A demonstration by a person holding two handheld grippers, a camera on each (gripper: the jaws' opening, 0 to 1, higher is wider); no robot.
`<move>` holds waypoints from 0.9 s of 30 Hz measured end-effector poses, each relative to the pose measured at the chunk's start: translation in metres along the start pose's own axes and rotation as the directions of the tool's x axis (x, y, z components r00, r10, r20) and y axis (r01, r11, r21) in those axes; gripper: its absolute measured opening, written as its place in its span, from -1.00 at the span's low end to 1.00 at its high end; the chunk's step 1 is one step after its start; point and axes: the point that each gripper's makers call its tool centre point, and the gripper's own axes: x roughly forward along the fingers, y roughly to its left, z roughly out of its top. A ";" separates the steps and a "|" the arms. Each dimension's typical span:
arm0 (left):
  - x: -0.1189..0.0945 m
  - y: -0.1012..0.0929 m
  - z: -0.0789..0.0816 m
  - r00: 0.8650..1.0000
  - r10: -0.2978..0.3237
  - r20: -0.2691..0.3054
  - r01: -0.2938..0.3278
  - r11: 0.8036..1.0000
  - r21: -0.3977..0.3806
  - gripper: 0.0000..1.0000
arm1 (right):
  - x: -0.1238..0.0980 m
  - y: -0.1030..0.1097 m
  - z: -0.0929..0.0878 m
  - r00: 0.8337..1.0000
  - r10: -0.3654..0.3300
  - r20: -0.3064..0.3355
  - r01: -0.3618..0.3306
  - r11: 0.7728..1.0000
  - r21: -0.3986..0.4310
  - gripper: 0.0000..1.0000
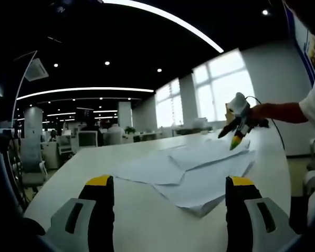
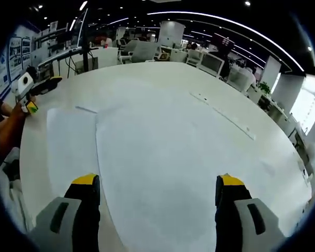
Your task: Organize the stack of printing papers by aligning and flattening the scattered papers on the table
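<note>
Papers: loose white printing papers (image 1: 191, 173) fanned out of line on the white table (image 1: 94, 163).
Left gripper (image 1: 168, 190): jaws spread, near the papers' edge.
Right gripper (image 2: 156, 185): jaws spread above the sheets.

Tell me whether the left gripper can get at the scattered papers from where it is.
Probably yes. The left gripper is open, and the scattered papers lie on the white table just ahead of its jaws, with nothing between. The right gripper hangs at their far edge.
</note>
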 end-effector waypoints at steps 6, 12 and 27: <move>0.000 0.000 0.000 1.000 0.000 0.000 0.000 1.000 0.000 0.80 | 0.002 -0.002 -0.001 1.000 0.002 -0.006 -0.002 1.000 0.002 0.71; 0.000 0.000 0.000 1.000 0.001 0.002 -0.001 1.000 -0.001 0.80 | 0.002 0.000 -0.001 1.000 0.005 -0.009 -0.005 1.000 0.003 0.71; 0.000 0.001 0.001 1.000 0.002 0.005 -0.002 1.000 -0.003 0.80 | 0.006 -0.005 -0.006 1.000 -0.006 -0.031 0.006 1.000 -0.004 0.71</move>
